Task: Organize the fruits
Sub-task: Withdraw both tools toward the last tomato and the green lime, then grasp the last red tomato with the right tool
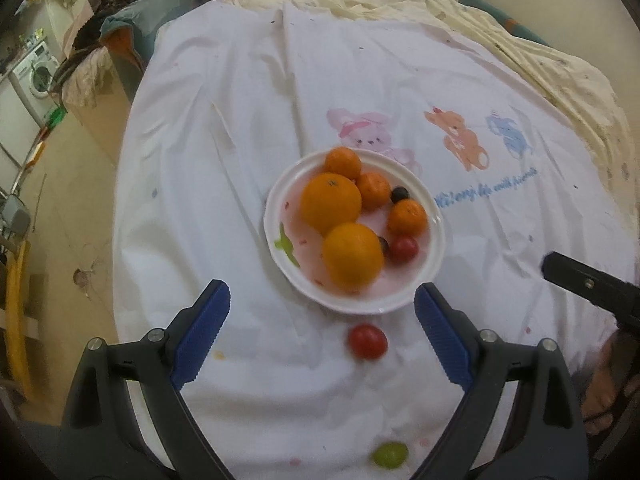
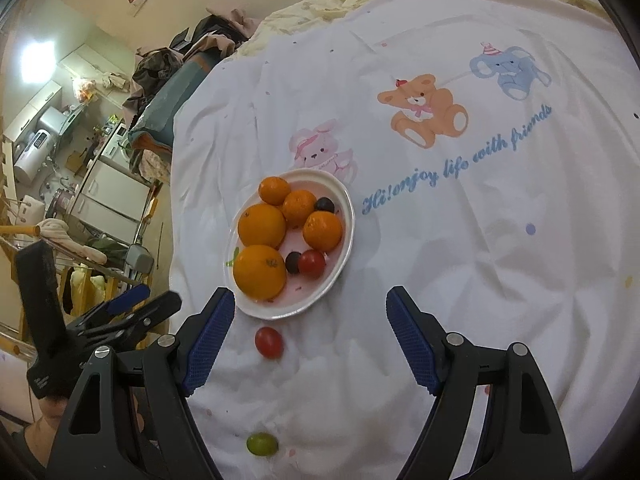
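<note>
A white plate [image 1: 434, 240] [image 2: 348, 216] sits on a white printed sheet and holds several oranges, one red cherry tomato [image 1: 403, 249] [image 2: 311, 264] and two dark grapes. A second red cherry tomato [image 1: 367, 341] [image 2: 269, 342] lies on the sheet just in front of the plate. A green grape [image 1: 390, 455] [image 2: 262, 444] lies nearer still. My left gripper [image 1: 322, 304] is open and empty, hovering over the loose tomato. My right gripper [image 2: 310, 308] is open and empty, to the right of that tomato. The left gripper also shows in the right wrist view [image 2: 132, 304].
The sheet [image 1: 240, 140] [image 2: 480, 240] covers a bed and carries cartoon animal prints and blue writing. The bed's left edge drops to the floor. A heap of clothes [image 2: 192, 52] lies at the far left corner. A washing machine [image 1: 36, 72] stands beyond.
</note>
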